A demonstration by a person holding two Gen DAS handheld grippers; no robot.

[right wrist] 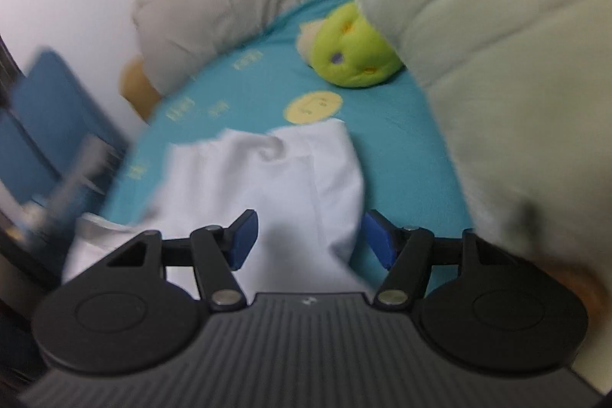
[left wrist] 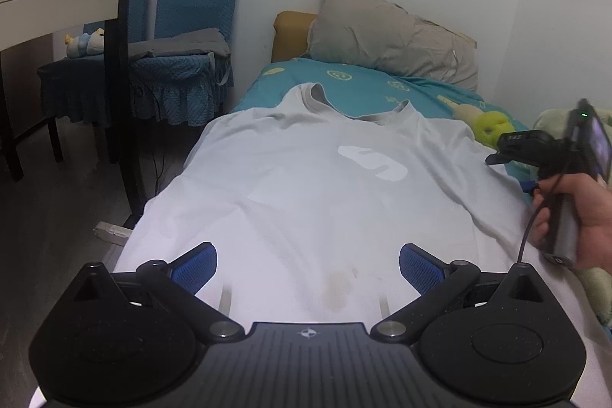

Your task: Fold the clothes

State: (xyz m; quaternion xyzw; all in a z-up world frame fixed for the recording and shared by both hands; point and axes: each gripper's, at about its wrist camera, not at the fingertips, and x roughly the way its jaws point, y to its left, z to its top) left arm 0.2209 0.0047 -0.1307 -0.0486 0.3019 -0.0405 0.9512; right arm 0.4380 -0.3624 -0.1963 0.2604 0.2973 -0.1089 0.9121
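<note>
The left tongs (left wrist: pixel 308 268) hover low over the hem of the white T-shirt (left wrist: pixel 306 186), jaws wide, gripping nothing. The shirt lies flat on the bed (left wrist: pixel 367 79), collar at 12 o'clock. At 3 o'clock, a hand (left wrist: pixel 585 213) holds the right tongs (right wrist: pixel 310 236), half open over the sleeve. Only their blurred view shows the green plush (right wrist: pixel 352 52) fully

Soft matt cloth is seen on the white T-shirt (left wrist: pixel 306 186) and teal bedsheet (right wrist: pixel 401 148); fuzzy plush on the green toy (right wrist: pixel 354 52); matt black plastic on the left gripper (left wrist: pixel 308 272).
</note>
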